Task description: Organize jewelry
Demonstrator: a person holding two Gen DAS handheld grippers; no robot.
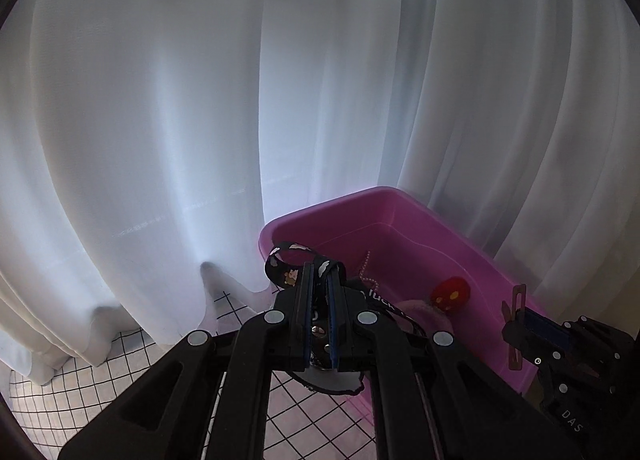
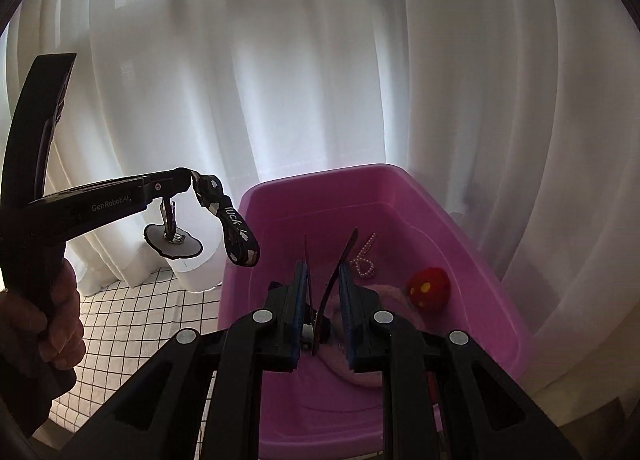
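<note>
1. White sheer curtains (image 2: 320,80) hung behind a pink plastic tub (image 2: 472,244).
2. Inside, ahead of the right gripper (image 2: 323,296), lay a pink bead string (image 2: 366,256) and red pompom (image 2: 427,288).
3. Left gripper (image 1: 318,292) clenched a black printed strap (image 1: 288,264); right jaws pinched a thin hair clip (image 2: 334,272).

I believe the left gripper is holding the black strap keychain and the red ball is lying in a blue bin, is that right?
Not quite: the bin is pink, as the right wrist view shows. The left gripper does hold the black strap keychain, and the red ball lies in it.

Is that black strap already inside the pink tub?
Not yet: the black strap hangs from the left gripper, outside the pink tub.
</note>
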